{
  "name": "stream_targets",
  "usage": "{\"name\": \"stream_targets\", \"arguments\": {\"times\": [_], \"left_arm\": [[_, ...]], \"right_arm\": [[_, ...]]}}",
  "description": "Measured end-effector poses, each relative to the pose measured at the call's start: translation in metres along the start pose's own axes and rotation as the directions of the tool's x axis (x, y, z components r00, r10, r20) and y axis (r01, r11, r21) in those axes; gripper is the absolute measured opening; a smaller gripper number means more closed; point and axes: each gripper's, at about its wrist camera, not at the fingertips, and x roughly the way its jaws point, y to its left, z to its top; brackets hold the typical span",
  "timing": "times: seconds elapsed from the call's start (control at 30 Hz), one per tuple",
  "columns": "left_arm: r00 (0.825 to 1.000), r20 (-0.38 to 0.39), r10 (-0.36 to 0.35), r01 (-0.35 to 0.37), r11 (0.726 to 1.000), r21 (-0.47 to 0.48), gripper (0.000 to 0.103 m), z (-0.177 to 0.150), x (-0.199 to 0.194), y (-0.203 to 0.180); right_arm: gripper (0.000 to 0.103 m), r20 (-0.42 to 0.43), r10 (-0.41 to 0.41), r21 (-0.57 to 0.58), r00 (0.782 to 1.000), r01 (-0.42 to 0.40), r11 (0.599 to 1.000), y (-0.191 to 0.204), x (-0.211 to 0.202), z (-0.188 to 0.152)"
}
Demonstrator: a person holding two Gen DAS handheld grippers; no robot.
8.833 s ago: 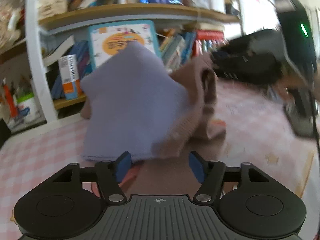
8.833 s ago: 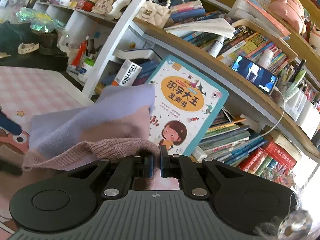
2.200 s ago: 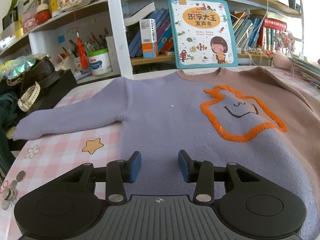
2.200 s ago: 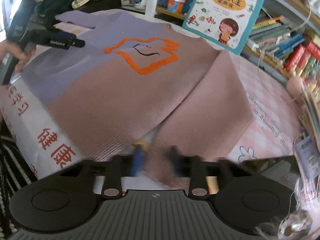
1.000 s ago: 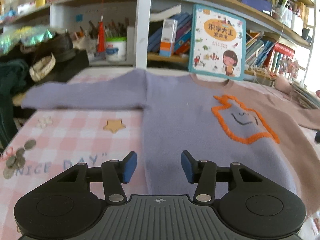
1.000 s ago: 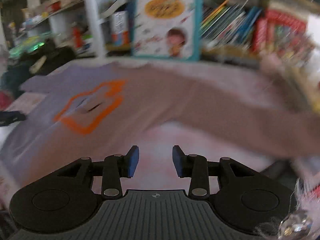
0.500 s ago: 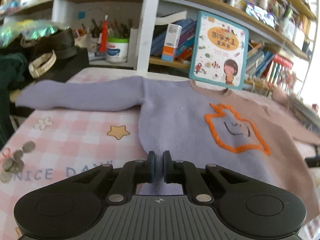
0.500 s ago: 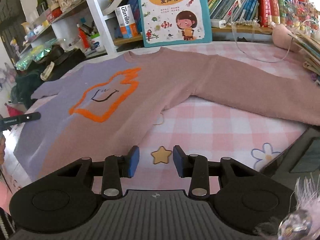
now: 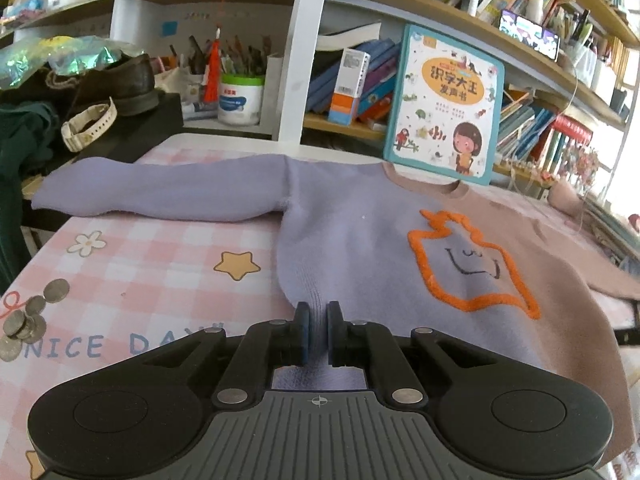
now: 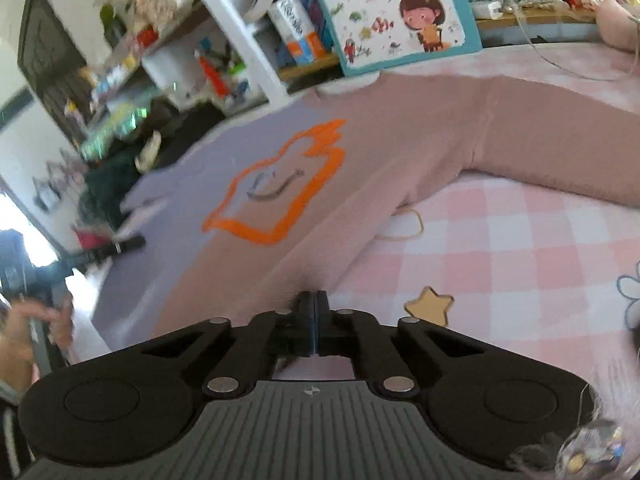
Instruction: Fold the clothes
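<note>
Both hand-held grippers, gaping above the garment a second ago, are now lying pinched at its near hem. Over the last half second the right hand-held gripper (image 10: 313, 300) has been closing; its jaws are now sitting pressed together at the pink-brown edge of the sweater (image 10: 372, 152), with a small pucker of knit rising just ahead of the tips, though whether cloth is actually lying between the pads cannot be told from this view. Meanwhile the left hand-held gripper (image 9: 317, 314) is clamping a ridge of the lilac half of the sweater (image 9: 360, 240), the fabric standing up in a narrow fold between its blue pads.

Spread flat, the sweater is lying face up on the pink checked table (image 9: 160, 264), its orange outline motif (image 9: 468, 264) showing, one lilac sleeve stretching toward the dark clutter at the far left and one pink-brown sleeve reaching away to the right. Behind the collar, a children's book (image 9: 444, 108) is leaning against the bookshelf (image 9: 440, 24).
</note>
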Motion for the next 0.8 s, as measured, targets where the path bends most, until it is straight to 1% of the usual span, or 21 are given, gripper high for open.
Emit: {"name": "stream_targets", "arguments": {"times": [0.07, 0.17, 0.23, 0.33, 0.4, 0.43, 0.47, 0.5, 0.57, 0.67, 0.7, 0.73, 0.8], "left_arm": [[1.000, -0.002, 0.001, -0.001, 1.000, 0.007, 0.007, -0.001, 0.001, -0.003], [1.000, -0.004, 0.002, -0.002, 1.000, 0.008, 0.007, -0.003, 0.004, -0.004], [1.000, -0.002, 0.006, -0.006, 1.000, 0.008, 0.007, -0.003, 0.003, -0.004], [1.000, -0.005, 0.016, -0.016, 1.000, 0.008, 0.008, -0.006, 0.004, -0.002], [1.000, -0.010, 0.022, -0.022, 1.000, 0.006, 0.008, -0.007, 0.005, 0.000], [1.000, -0.012, 0.024, -0.024, 1.000, 0.005, 0.008, -0.008, 0.006, 0.000], [1.000, -0.014, 0.026, -0.026, 1.000, 0.005, 0.008, -0.008, 0.007, 0.001], [0.999, -0.016, 0.028, -0.028, 1.000, 0.004, 0.008, -0.009, 0.007, 0.002], [0.999, -0.019, 0.028, -0.028, 1.000, 0.003, 0.008, -0.009, 0.008, 0.003], [1.000, -0.020, 0.023, -0.023, 1.000, 0.009, 0.008, -0.009, 0.008, 0.004], [1.000, -0.020, 0.024, -0.024, 1.000, 0.012, 0.008, -0.009, 0.008, 0.004], [0.999, -0.020, 0.025, -0.025, 1.000, 0.016, 0.008, -0.009, 0.009, 0.003], [0.999, -0.019, 0.028, -0.027, 0.999, 0.022, 0.008, -0.009, 0.009, 0.003]], "right_arm": [[0.001, 0.067, 0.041, -0.005, 0.997, -0.041, 0.999, 0.006, -0.004, 0.007], [0.001, 0.110, 0.079, -0.022, 0.991, -0.077, 0.997, 0.013, 0.000, 0.020], [0.001, 0.100, 0.068, -0.019, 0.993, -0.067, 0.998, 0.014, 0.010, 0.026], [0.002, 0.048, 0.018, -0.008, 0.999, -0.017, 1.000, 0.010, 0.027, 0.027], [0.010, 0.008, -0.010, 0.010, 1.000, 0.010, 1.000, 0.006, 0.036, 0.023], [0.015, 0.006, -0.008, 0.018, 1.000, 0.008, 1.000, 0.004, 0.037, 0.020], [0.021, 0.012, -0.003, 0.024, 1.000, 0.002, 1.000, 0.004, 0.035, 0.018], [0.025, 0.018, 0.004, 0.025, 1.000, -0.004, 1.000, 0.004, 0.032, 0.017], [0.036, 0.047, 0.001, 0.020, 0.999, -0.002, 1.000, 0.004, 0.018, 0.016], [0.037, 0.073, -0.038, 0.003, 0.997, 0.038, 0.999, 0.000, -0.006, 0.017], [0.038, 0.076, -0.065, 0.005, 0.995, 0.065, 0.998, -0.003, -0.012, 0.017], [0.039, 0.076, -0.098, 0.010, 0.992, 0.098, 0.995, -0.006, -0.019, 0.017], [0.039, 0.059, -0.121, 0.040, 0.991, 0.119, 0.992, -0.012, -0.023, 0.013]]}}
